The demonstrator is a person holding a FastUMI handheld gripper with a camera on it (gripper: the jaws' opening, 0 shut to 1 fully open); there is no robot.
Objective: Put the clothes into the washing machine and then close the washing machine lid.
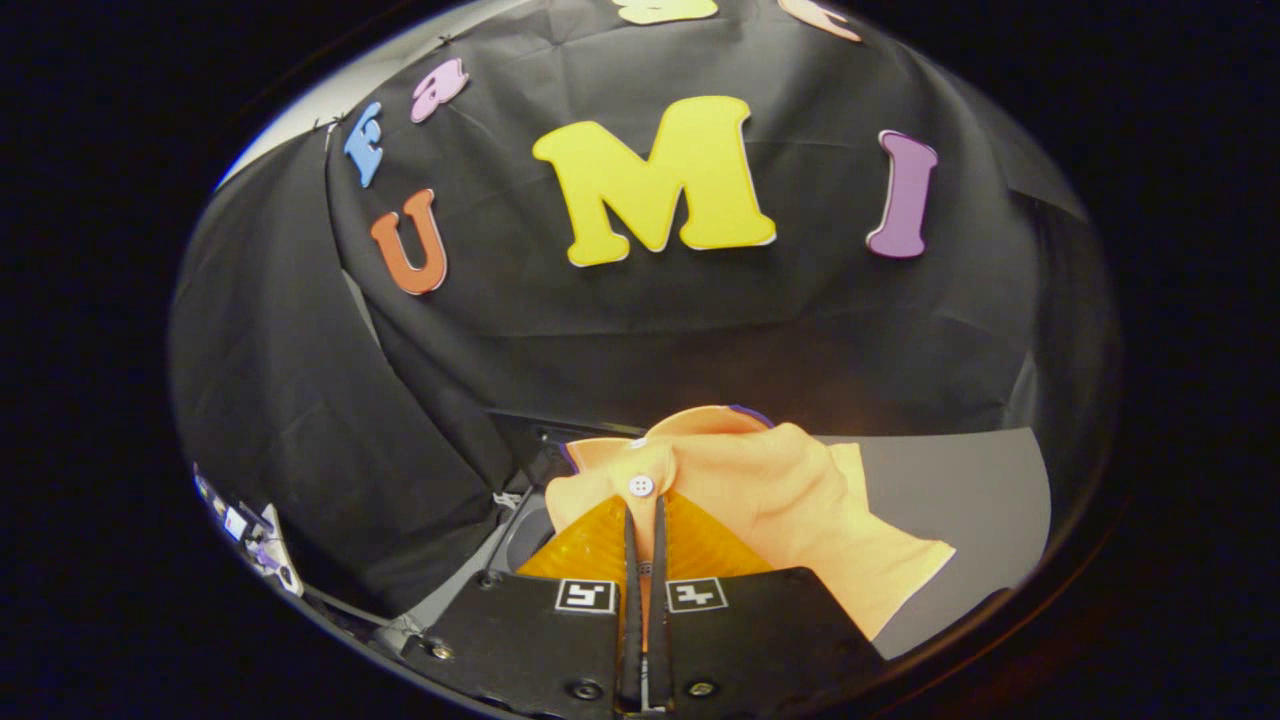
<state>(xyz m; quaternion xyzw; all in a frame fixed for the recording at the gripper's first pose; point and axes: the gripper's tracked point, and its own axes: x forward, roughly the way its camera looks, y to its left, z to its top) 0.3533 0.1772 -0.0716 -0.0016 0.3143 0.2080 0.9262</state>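
Note:
An orange polo shirt [790, 480] with a white button [641, 486] and a dark-trimmed collar hangs bunched right at my fingers. My gripper [645, 508] is shut on the shirt's placket just below the button, with only a thin strip of fabric showing between the two fingers [632, 560]. The rest of the shirt drapes off to the right over a grey surface [960, 490]. Left of the fingers, under the shirt, I see a grey curved rim [522, 540] that looks like part of the washing machine; its opening and lid are hidden by the shirt.
The booth's black cloth wall rises close behind the shirt. Low on the far left, a few small clips and cables [255, 540] lie by the cloth's foot.

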